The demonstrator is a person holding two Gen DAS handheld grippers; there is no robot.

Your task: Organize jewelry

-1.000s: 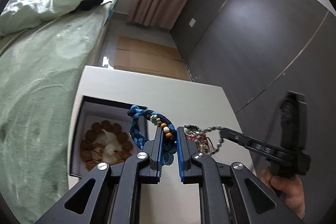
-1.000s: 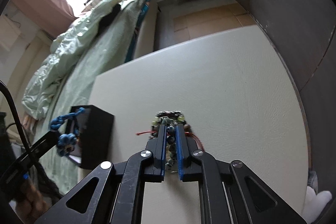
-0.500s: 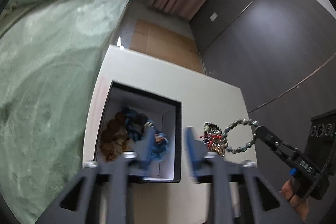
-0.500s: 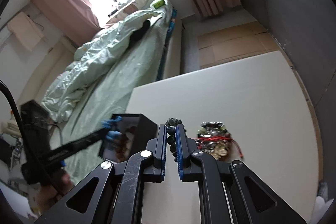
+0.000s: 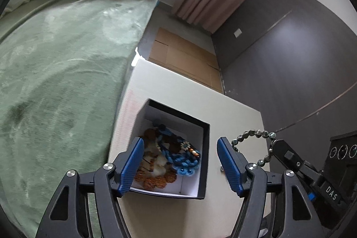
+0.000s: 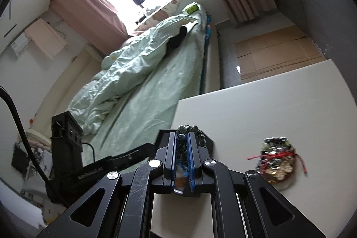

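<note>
Right gripper (image 6: 182, 146) pinching bead bracelet (image 5: 252, 134), (left gripper (image 5: 180, 162) open)

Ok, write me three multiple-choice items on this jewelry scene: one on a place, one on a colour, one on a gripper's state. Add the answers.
1. Where does the blue braided bracelet lie?
A. on the bed
B. inside the black box
C. on the floor

2. What colour is the box's inner wall?
A. white
B. red
C. green

3. How does the left gripper stand?
A. shut on a bracelet
B. shut on nothing
C. open, holding nothing

Answers:
1 B, it rests on the brown beads in the box.
2 A, the lining is white inside black walls.
3 C, its fingers are spread wide, while the right gripper pinches the grey bead bracelet.
</note>
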